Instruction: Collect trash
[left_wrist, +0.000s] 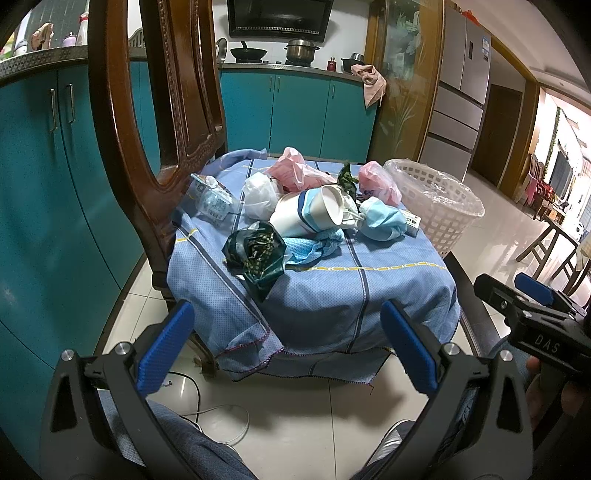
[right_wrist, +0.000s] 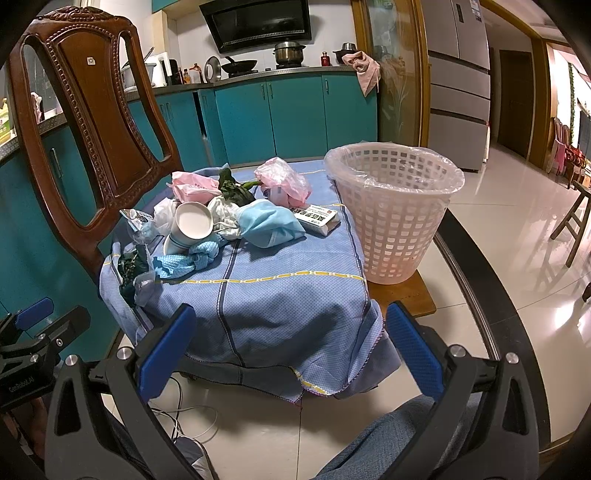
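Blue-padded left gripper (left_wrist: 288, 347): we see its jaws spread wide and empty, short of the chair's front edge.
Blue-padded right gripper (right_wrist: 291, 349): likewise spread, pinching nothing, facing the same chair.
Step in hand: we judge collection not yet begun; all the trash lies on the blue checked cloth (right_wrist: 288, 295).
Trash pile: a white paper cup with blue stripes (left_wrist: 310, 216) on its side, a crumpled light-blue face mask (right_wrist: 269, 221), pink plastic bags (right_wrist: 282, 181), a dark green foil wrapper (left_wrist: 255, 254).
White lattice plastic basket with clear liner (right_wrist: 395, 210): just beside the pile; we see nothing inside.
Next move: we would close on one piece and carry it over the basket's rim.
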